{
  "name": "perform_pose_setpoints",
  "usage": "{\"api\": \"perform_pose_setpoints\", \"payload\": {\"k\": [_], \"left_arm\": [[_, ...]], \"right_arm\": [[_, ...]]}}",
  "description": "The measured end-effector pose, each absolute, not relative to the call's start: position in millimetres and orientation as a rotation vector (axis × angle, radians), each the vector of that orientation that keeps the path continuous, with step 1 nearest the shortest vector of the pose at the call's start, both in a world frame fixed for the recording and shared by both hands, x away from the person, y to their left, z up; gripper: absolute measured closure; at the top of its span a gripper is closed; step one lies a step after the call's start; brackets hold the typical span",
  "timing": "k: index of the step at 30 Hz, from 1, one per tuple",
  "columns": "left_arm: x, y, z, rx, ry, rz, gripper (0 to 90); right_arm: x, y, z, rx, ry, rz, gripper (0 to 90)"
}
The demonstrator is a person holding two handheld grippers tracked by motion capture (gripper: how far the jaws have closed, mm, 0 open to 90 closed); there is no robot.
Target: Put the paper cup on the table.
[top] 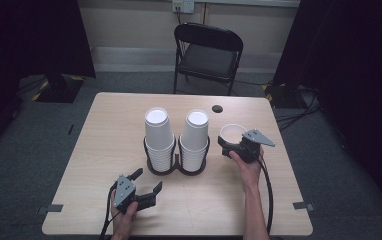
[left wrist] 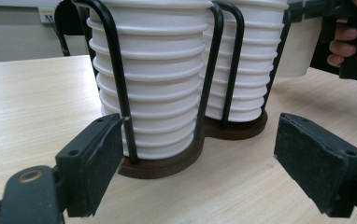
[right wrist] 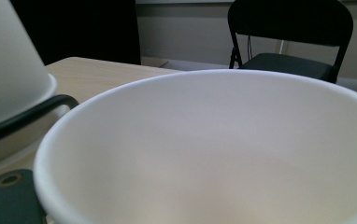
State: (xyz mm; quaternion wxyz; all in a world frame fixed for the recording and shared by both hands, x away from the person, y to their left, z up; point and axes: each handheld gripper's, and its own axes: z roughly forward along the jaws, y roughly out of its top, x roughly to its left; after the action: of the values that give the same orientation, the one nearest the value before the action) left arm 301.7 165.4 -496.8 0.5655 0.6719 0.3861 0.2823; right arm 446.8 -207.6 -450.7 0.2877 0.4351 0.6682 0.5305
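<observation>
One white cup (top: 233, 133) clamped in right hand-held gripper (top: 235, 146), beside cup stacks (top: 195, 141).

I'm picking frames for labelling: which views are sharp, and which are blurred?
High view: even light, slightly soft, dark corners. Left gripper view: crisp on the stacked white paper cups and black wire rack. Right gripper view: the single white paper cup is close and blurred.
</observation>
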Motion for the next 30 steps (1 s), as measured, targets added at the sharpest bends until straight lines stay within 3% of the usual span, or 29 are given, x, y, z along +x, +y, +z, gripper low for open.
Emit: {"api": "perform_pose_setpoints", "payload": {"k": [12, 30], "left_arm": [[301, 165, -497, 1.601, 0.862, 0.667, 15.8], [300, 165, -497, 1.591, 0.855, 0.666, 16.0]], "right_arm": [[466, -210, -475, 1.238, 1.782, 1.391, 9.3], [463, -210, -484, 1.246, 1.866, 1.299, 11.9]]}}
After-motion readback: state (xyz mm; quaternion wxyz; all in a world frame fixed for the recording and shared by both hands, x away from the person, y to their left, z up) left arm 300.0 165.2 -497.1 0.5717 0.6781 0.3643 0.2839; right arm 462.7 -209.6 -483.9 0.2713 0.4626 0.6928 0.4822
